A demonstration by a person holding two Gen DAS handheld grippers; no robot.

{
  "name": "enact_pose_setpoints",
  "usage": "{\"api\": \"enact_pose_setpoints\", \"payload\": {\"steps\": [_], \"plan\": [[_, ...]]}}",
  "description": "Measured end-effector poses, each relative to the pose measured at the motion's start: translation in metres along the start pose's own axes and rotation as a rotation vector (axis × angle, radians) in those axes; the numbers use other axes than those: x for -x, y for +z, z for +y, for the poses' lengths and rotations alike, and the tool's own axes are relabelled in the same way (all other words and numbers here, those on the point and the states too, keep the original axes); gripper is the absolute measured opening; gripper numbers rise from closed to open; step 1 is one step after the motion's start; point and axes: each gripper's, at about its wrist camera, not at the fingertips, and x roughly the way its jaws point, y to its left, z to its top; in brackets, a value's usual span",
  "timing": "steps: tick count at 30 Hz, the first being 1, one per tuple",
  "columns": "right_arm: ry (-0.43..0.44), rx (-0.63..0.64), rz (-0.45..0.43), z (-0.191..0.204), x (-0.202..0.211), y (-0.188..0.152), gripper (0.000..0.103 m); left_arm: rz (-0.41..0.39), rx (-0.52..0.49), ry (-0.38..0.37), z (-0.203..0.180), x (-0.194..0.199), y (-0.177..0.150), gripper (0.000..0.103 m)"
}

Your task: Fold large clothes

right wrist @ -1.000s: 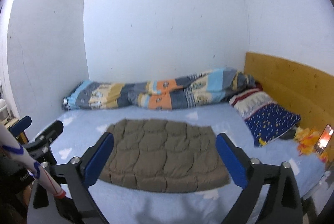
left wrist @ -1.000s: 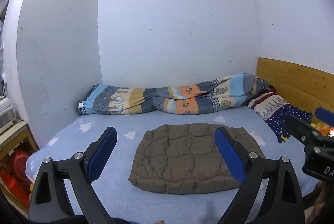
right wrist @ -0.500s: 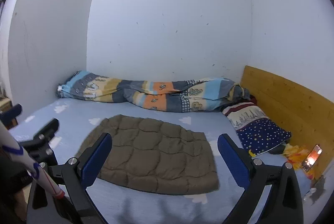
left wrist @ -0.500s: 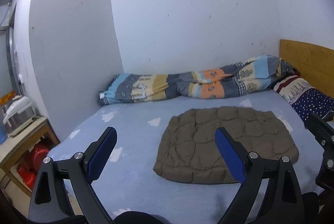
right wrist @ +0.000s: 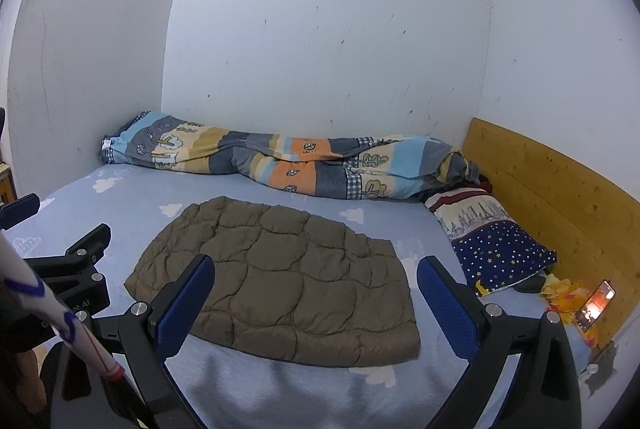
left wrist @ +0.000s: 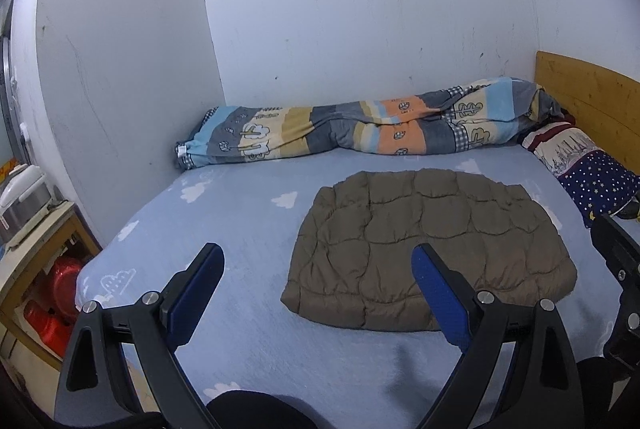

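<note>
A brown quilted garment (left wrist: 432,249) lies folded into a flat rounded rectangle on the light blue bed sheet (left wrist: 224,229); it also shows in the right wrist view as the brown garment (right wrist: 280,281). My left gripper (left wrist: 316,269) hangs open above the bed's near edge, nothing between its blue pads. My right gripper (right wrist: 316,281) is open too, held above the garment's near side and apart from it. Part of the other gripper's black frame (left wrist: 616,269) shows at the right edge, and again at the left in the right wrist view (right wrist: 76,265).
A rolled striped blanket (left wrist: 360,133) lies along the back wall. Pillows (right wrist: 492,245) rest by the wooden headboard (right wrist: 560,189), with a lit phone (right wrist: 596,305) beside them. A low wooden stand (left wrist: 36,257) with a rice cooker (left wrist: 20,197) sits left of the bed.
Both grippers have drawn back and swung; the left view turned left, bringing the side stand into sight. The garment lies still and folded. Both grippers stayed open.
</note>
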Motion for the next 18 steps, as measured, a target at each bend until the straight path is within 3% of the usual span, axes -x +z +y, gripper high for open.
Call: {"api": "enact_pose_setpoints", "payload": {"steps": [18], "plan": [[-0.009,0.007,0.020,0.0052,-0.0083,-0.0053,0.103,0.011,-0.011,-0.019,-0.0060,-0.0030,-0.0051,0.094]]}}
